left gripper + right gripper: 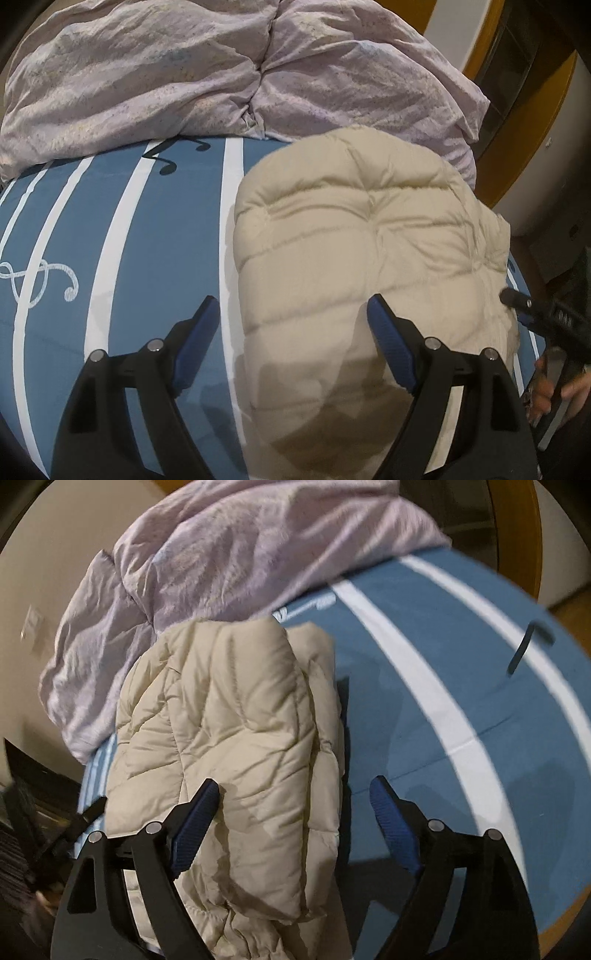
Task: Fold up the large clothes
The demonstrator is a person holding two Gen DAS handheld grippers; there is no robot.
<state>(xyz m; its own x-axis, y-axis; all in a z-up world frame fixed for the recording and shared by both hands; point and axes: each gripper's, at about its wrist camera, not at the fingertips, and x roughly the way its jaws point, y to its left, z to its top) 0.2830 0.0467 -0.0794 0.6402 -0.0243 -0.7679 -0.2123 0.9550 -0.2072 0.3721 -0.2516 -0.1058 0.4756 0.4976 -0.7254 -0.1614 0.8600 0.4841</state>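
In the left wrist view, the left gripper (pixel 291 325) hangs above a bed. Its two blue-padded jaws stand wide apart and hold nothing. A puffy beige jacket (pixel 369 251) lies on the blue sheet (pixel 155 236) with white stripes and music notes. The jacket is folded into a thick bundle. It sits in front of the jaws and a bit to the right, so only the right jaw is over it. The left jaw is over bare sheet. The bundle's long side runs away from the camera, toward the crumpled lilac duvet (pixel 166 70) at the far end of the bed. At the right edge, the tip of the right gripper (pixel 517 301) pokes in close to the jacket's side, with the person's hand (pixel 554 384) below it.

In the right wrist view, the right gripper (pixel 293 801) is wide open too, with nothing pinched. Here the jacket (pixel 236 716) lies ahead and to the left, under the left jaw, and its near end runs down between the jaws. Its long side points away toward the duvet (pixel 207 557).

Both grippers look about equally near. I think the fold is nearly done, and any next grab would come from the two long sides.
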